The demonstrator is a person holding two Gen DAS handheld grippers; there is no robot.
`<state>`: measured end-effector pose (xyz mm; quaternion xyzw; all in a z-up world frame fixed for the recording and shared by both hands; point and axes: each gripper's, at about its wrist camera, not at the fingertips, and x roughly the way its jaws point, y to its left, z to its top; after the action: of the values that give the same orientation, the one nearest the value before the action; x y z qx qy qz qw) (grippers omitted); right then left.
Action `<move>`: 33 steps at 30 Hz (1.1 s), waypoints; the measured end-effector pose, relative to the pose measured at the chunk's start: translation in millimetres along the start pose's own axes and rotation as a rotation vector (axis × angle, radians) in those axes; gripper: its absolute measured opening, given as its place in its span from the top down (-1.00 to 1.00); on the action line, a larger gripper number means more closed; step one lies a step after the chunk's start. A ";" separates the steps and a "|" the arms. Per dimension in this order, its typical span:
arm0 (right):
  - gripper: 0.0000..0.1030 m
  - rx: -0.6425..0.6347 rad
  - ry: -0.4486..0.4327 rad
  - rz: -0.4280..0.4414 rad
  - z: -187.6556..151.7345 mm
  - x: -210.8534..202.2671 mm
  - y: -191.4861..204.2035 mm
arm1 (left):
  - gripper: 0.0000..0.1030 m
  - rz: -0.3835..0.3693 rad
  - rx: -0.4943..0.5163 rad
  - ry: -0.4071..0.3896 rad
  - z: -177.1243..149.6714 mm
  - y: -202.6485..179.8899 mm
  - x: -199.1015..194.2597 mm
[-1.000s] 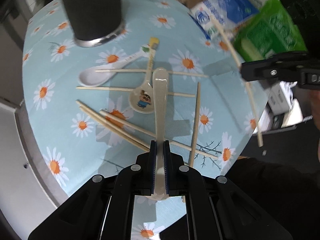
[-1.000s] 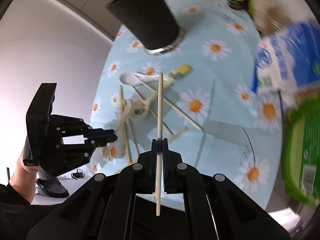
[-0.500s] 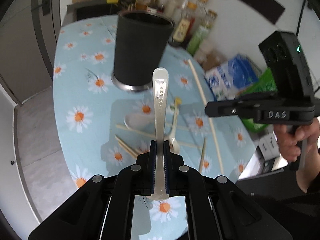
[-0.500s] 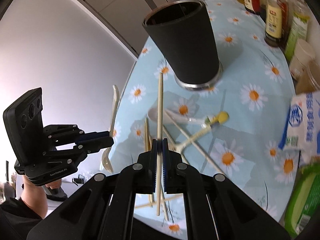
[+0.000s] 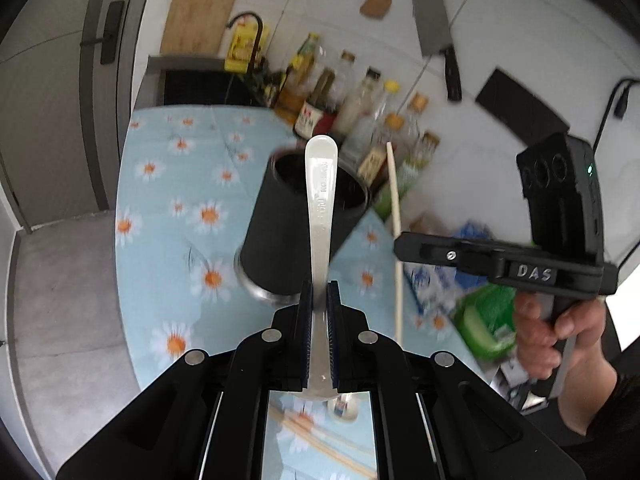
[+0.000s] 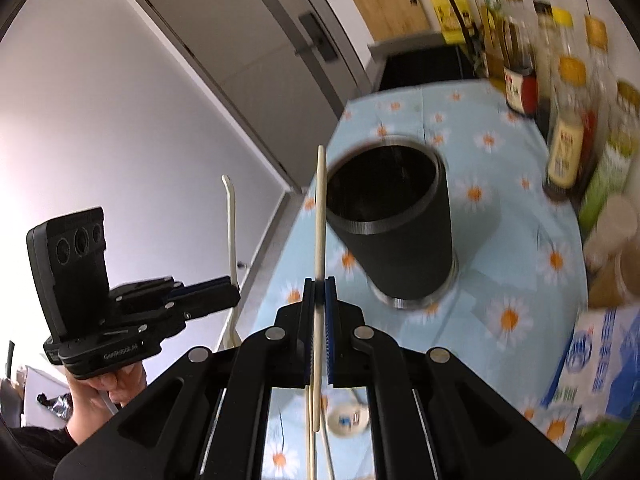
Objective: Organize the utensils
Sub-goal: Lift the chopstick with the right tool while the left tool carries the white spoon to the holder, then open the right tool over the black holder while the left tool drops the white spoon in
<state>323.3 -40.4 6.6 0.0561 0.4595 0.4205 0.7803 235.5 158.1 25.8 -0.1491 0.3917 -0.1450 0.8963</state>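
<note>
Progress looks early to us: the tall black matte cylinder holder with a metal base ring (image 6: pixel 394 224) stands dark inside — we can make out nothing in it, though blur hides the bottom. Our left gripper (image 5: pixel 319 300) is clenched on the long cream-white ceramic spoon (image 5: pixel 320 200), handle end pointing up in front of the holder's mouth, bowl hidden below the pads. Our right gripper (image 6: pixel 319 296) is clamped on a slim pale wooden chopstick (image 6: pixel 320 216), held upright just beside the holder's rim. Both pieces hang above the round table with its light-blue daisy-print cloth (image 6: pixel 500 216), not yet inside. We judge two drops are next, and more is left — under the grippers we glimpse further chopsticks (image 5: pixel 320 440) and a small patterned spoon (image 6: pixel 346 420) lying on the cloth. Glazed spoon looks slick; the chopstick is thin, plain, straight
</note>
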 end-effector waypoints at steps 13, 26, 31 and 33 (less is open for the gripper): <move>0.89 -0.047 -0.312 -0.029 69.3 -33.2 0.8 | 0.89 -0.048 0.012 -0.200 76.7 -5.8 9.1; 0.89 -0.107 -0.452 -0.058 93.4 -33.2 -8.9 | 0.89 -0.054 0.084 -0.321 100.9 -7.9 34.0; 0.89 -0.085 -0.443 -0.060 90.4 -21.4 -19.3 | 0.88 -0.063 0.087 -0.321 94.0 -3.7 46.9; 0.89 -0.067 -0.436 -0.039 89.6 -18.4 -23.3 | 0.88 -0.074 0.088 -0.309 89.9 -2.6 53.6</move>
<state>401.7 -41.6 59.0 0.1109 0.2668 0.3981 0.8706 337.0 149.3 49.8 -0.1448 0.2365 -0.1703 0.9456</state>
